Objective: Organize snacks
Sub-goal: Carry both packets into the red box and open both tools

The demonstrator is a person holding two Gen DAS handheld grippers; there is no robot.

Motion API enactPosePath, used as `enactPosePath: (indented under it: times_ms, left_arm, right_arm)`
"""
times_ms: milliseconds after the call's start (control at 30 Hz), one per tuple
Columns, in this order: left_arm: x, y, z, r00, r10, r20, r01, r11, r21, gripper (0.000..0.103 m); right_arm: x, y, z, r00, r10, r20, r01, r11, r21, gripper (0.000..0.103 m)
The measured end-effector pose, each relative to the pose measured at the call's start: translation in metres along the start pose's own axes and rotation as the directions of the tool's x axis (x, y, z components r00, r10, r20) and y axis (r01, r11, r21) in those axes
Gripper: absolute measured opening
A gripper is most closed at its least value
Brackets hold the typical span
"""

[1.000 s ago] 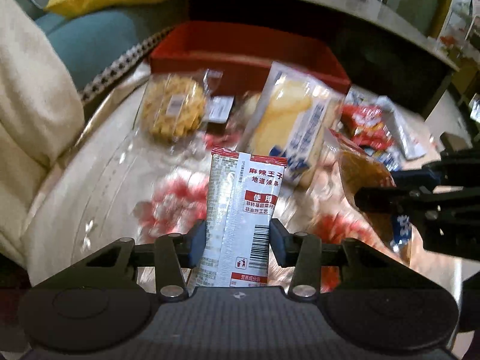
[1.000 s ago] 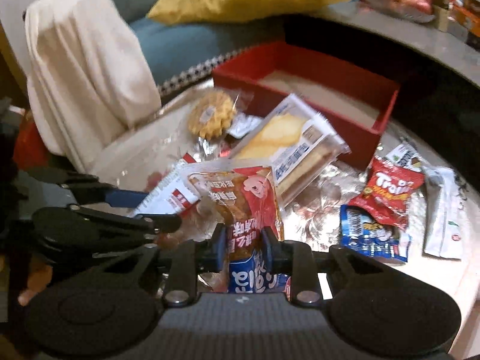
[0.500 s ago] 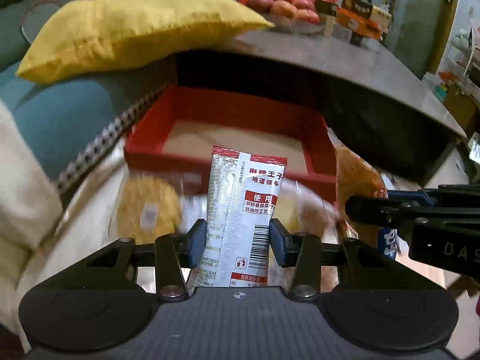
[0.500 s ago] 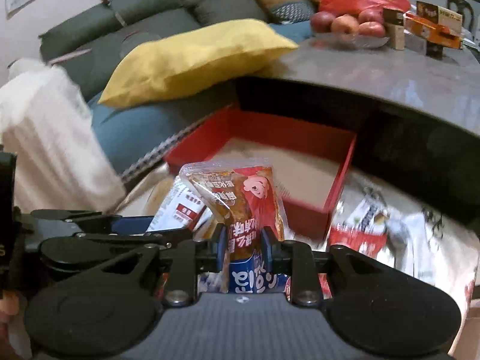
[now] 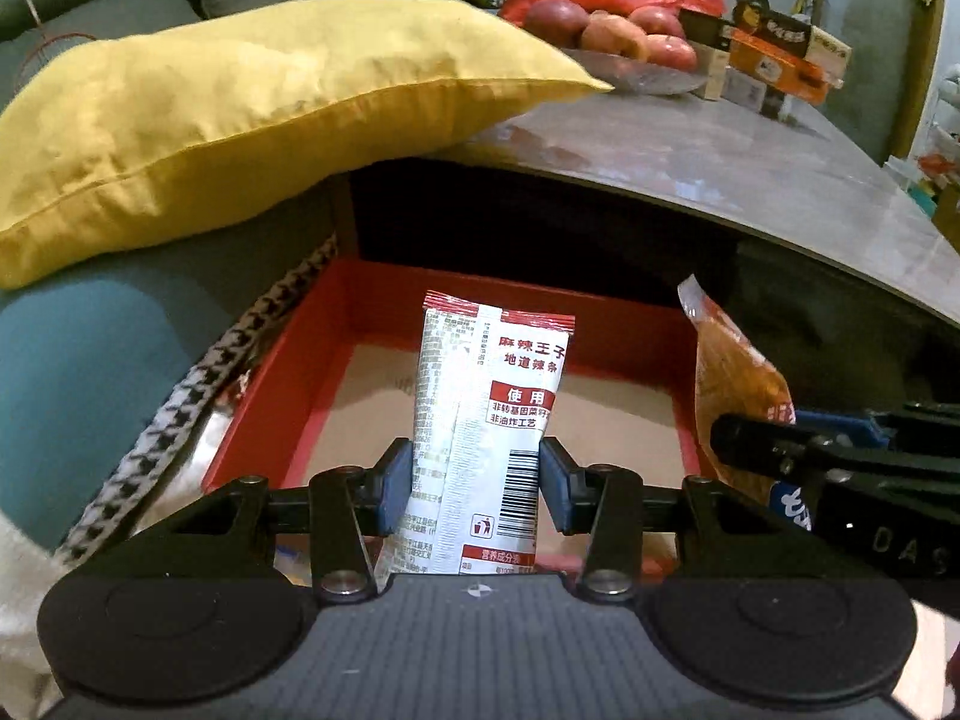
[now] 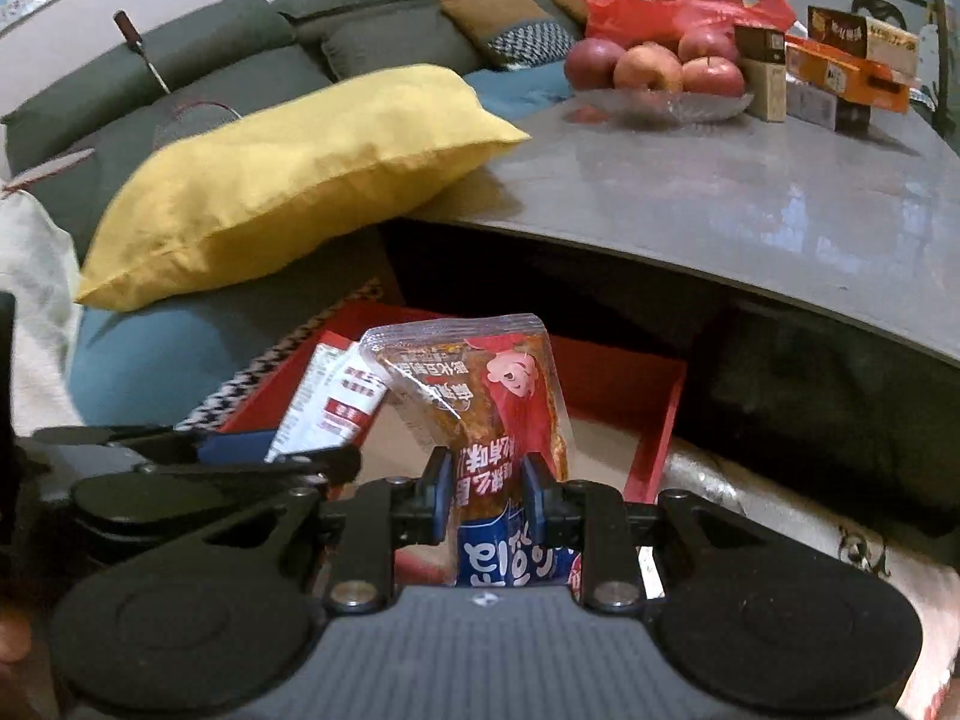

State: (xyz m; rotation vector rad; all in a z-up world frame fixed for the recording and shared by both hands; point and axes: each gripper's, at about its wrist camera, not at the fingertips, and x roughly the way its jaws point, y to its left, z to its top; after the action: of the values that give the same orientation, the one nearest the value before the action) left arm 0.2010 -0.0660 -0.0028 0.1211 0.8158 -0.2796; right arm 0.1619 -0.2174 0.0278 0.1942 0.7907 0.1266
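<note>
Two snack packets, white packet (image 5: 489,438) and red packet (image 6: 501,414), held over red box (image 5: 282,420).

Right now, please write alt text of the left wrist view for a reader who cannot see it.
The left gripper holds a white and red snack packet upright over an open red box. At right, the right gripper holds an orange snack bag. Behind lie a yellow pillow and apples.

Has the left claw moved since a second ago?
Yes. The left claw, shut on the white packet, moved forward from the loose snacks to over the red box.
</note>
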Motion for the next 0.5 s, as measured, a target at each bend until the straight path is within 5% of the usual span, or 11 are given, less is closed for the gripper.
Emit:
enactPosePath:
  times_ms: [500]
  left_arm:
    - [0.064,0.004,0.010,0.995,0.066,-0.071,-0.066,0.998,0.005,0.053]
  right_arm:
    - [0.068,-0.009,0.003,0.996,-0.058,-0.064,0.055,0.998,-0.038,0.020]
